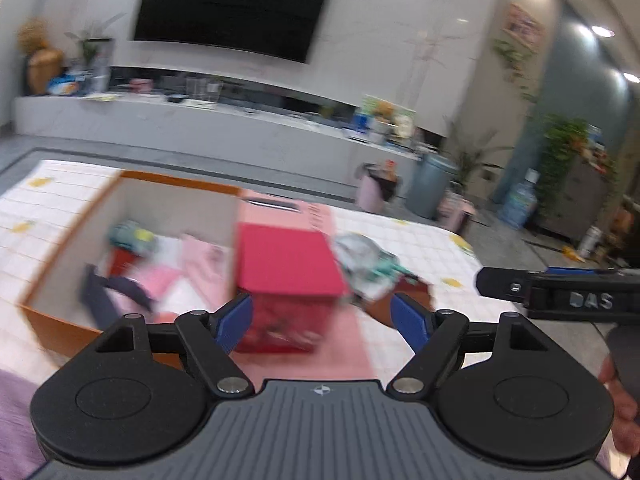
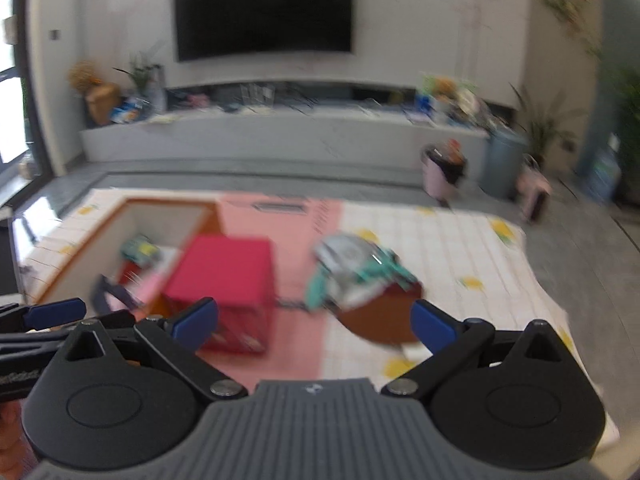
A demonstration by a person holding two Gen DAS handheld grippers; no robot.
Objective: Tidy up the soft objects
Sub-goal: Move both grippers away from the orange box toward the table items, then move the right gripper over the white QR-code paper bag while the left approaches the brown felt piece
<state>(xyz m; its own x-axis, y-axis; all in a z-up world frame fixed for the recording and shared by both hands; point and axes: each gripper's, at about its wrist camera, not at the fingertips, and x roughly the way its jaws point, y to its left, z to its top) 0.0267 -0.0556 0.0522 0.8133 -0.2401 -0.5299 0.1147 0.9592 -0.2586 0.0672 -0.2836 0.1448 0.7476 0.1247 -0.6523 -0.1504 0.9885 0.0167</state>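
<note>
An open orange box (image 1: 72, 224) (image 2: 100, 232) with white inner walls sits on the left of the table and holds several soft items in pink, navy and teal (image 1: 152, 268). A red cube-shaped box (image 1: 286, 280) (image 2: 224, 284) stands beside it on a pink mat. A pile of grey and teal soft cloth (image 1: 366, 264) (image 2: 352, 264) lies on a brown item (image 2: 380, 320) to the right. My left gripper (image 1: 322, 318) is open and empty, in front of the red box. My right gripper (image 2: 314, 320) is open and empty, before the pile.
The table carries a white checked cloth with yellow prints (image 2: 440, 248). The right gripper's body (image 1: 560, 292) shows at the right of the left wrist view. Beyond the table are a grey TV bench (image 1: 200, 124), a wall TV, bins and plants.
</note>
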